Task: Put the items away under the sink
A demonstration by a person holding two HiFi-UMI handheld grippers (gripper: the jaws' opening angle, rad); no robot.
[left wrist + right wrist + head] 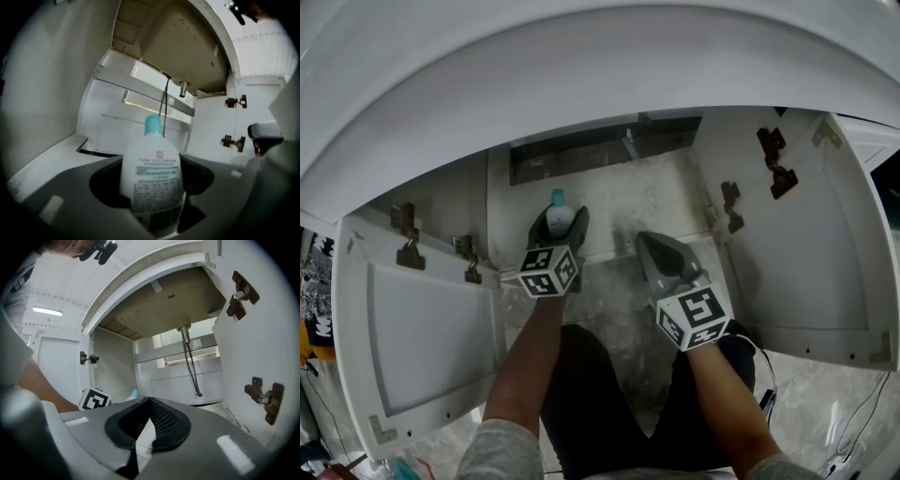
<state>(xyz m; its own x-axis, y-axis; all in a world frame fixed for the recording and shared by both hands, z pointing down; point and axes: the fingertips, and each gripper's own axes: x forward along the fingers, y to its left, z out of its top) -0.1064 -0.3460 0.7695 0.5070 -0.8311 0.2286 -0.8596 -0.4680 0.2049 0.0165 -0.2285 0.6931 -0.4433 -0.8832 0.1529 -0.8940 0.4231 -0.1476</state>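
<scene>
Two grippers reach toward the open cupboard under the sink point(581, 66). The left gripper point(562, 218) has its jaws clamped on a white bottle point(151, 173) with a teal cap point(153, 125). The jaws press against the bottle's two sides, its printed label faces the camera, and the cap points away toward the far wall. In the head view the bottle sits at the front edge of the cupboard, left of the middle; whether its base touches the cupboard floor point(652, 192) cannot be told.

The right gripper point(647, 241) hovers just right of the left one, nearer the cupboard's front. Its jaws are drawn together at the tips and nothing is between them.

Both cupboard doors stand wide open, the left door point(422, 328) swung out to the left and the right door point(811, 253) to the right, each with dark hinges on its inner side. Inside, the underside of the basin point(164, 310) hangs overhead, and a thin pipe point(190, 362) drops from it toward the far wall. The person's bare forearms and dark trousers fill the near part of the head view.
</scene>
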